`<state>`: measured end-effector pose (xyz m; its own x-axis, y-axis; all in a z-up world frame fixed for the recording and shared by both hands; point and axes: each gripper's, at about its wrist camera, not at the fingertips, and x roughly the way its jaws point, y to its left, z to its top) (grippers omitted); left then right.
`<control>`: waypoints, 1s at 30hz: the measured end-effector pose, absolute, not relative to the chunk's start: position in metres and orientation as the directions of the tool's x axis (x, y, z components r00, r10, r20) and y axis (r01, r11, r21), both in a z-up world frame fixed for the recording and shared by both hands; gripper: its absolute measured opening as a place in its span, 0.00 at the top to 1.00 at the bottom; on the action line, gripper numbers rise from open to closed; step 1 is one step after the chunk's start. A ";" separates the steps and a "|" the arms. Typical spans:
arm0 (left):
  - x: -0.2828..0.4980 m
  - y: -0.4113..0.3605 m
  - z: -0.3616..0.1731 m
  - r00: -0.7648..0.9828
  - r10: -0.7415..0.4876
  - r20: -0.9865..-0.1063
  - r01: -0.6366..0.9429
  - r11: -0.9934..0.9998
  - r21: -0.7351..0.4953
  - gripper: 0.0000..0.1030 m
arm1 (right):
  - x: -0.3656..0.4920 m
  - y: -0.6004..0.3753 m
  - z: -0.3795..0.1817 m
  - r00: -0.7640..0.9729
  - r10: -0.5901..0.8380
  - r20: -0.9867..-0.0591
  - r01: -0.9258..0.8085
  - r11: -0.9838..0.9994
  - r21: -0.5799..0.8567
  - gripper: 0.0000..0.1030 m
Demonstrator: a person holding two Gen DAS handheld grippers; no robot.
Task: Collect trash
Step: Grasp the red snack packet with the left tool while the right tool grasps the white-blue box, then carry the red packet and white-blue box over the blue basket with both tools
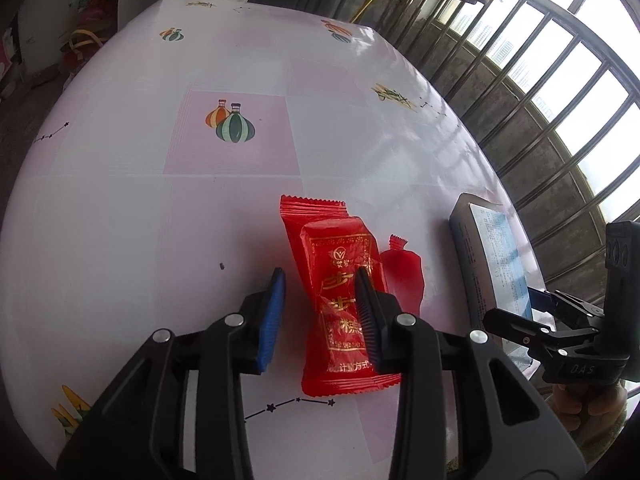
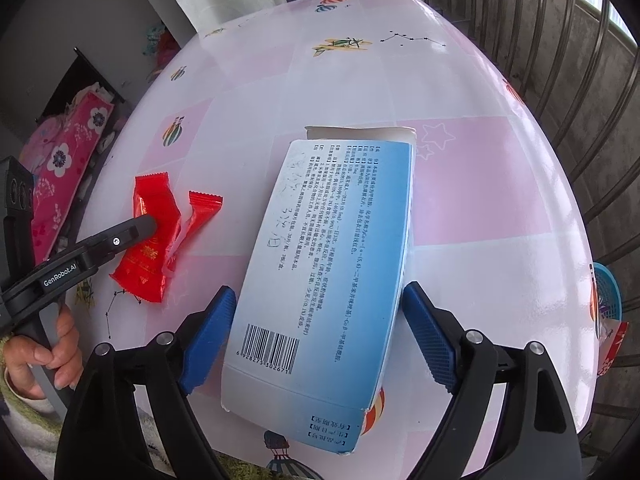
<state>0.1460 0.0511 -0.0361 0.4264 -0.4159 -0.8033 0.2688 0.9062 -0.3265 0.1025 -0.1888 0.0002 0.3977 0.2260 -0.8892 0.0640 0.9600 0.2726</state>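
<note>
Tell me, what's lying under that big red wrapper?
Under the big red wrapper lies the pink checked tablecloth; a smaller red wrapper sits beside it. Anything directly beneath is covered.

The bench [image 1: 120,208] wears a glossy white and pink checked cloth printed with striped balloons [image 1: 231,124], small planes [image 2: 340,45] and dotted star lines. Along its right side runs a dark metal window grille [image 1: 552,92] with bright daylight behind. Past the far left edge sits pink flowered fabric [image 2: 66,160]. A blue basket [image 2: 608,292] shows beyond the right edge.
</note>
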 end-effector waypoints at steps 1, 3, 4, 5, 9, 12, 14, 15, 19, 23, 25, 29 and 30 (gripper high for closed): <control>0.145 0.048 -0.036 0.440 -0.395 -0.807 0.275 0.914 -0.298 0.73 | 0.102 -0.189 0.000 0.399 0.223 -0.889 0.067 0.960 0.271 0.19; 0.141 0.042 -0.036 0.469 -0.347 -0.812 0.292 0.929 -0.229 0.81 | 0.102 -0.188 0.000 0.404 0.217 -0.889 0.076 0.960 0.269 0.19; 0.139 0.038 -0.036 0.484 -0.325 -0.812 0.301 0.934 -0.194 0.83 | 0.102 -0.188 -0.001 0.405 0.217 -0.888 0.081 0.959 0.271 0.19; 0.137 0.036 -0.036 0.496 -0.308 -0.812 0.311 0.936 -0.166 0.85 | 0.102 -0.188 -0.001 0.408 0.215 -0.887 0.085 0.959 0.272 0.19; 0.130 0.032 -0.035 0.525 -0.274 -0.805 0.328 0.939 -0.106 0.90 | 0.101 -0.185 -0.002 0.422 0.193 -0.886 0.100 0.961 0.257 0.20; 0.127 0.030 -0.034 0.531 -0.271 -0.803 0.328 0.939 -0.101 0.92 | 0.101 -0.180 -0.002 0.430 0.159 -0.889 0.095 0.971 0.219 0.21; 0.126 0.030 -0.033 0.532 -0.275 -0.801 0.333 0.938 -0.101 0.94 | 0.102 -0.179 -0.001 0.434 0.150 -0.889 0.096 0.973 0.211 0.23; 0.125 0.030 -0.032 0.535 -0.274 -0.799 0.336 0.937 -0.097 0.94 | 0.102 -0.180 -0.001 0.435 0.150 -0.888 0.099 0.972 0.213 0.24; 0.127 0.028 -0.028 0.544 -0.272 -0.794 0.350 0.933 -0.080 0.95 | 0.101 -0.186 0.000 0.441 0.167 -0.882 0.115 0.964 0.240 0.27; 0.122 0.025 -0.024 0.562 -0.269 -0.782 0.359 0.931 -0.063 0.95 | 0.100 -0.191 0.003 0.448 0.189 -0.874 0.124 0.955 0.270 0.29; 0.119 0.024 -0.021 0.571 -0.266 -0.776 0.363 0.930 -0.052 0.95 | 0.099 -0.194 0.006 0.453 0.198 -0.869 0.129 0.950 0.284 0.29; 0.114 0.021 -0.017 0.582 -0.265 -0.768 0.369 0.928 -0.041 0.96 | 0.101 -0.196 0.011 0.464 0.207 -0.861 0.134 0.945 0.300 0.29; 0.114 0.021 -0.016 0.585 -0.265 -0.767 0.369 0.928 -0.040 0.96 | 0.101 -0.196 0.012 0.467 0.207 -0.860 0.135 0.944 0.300 0.29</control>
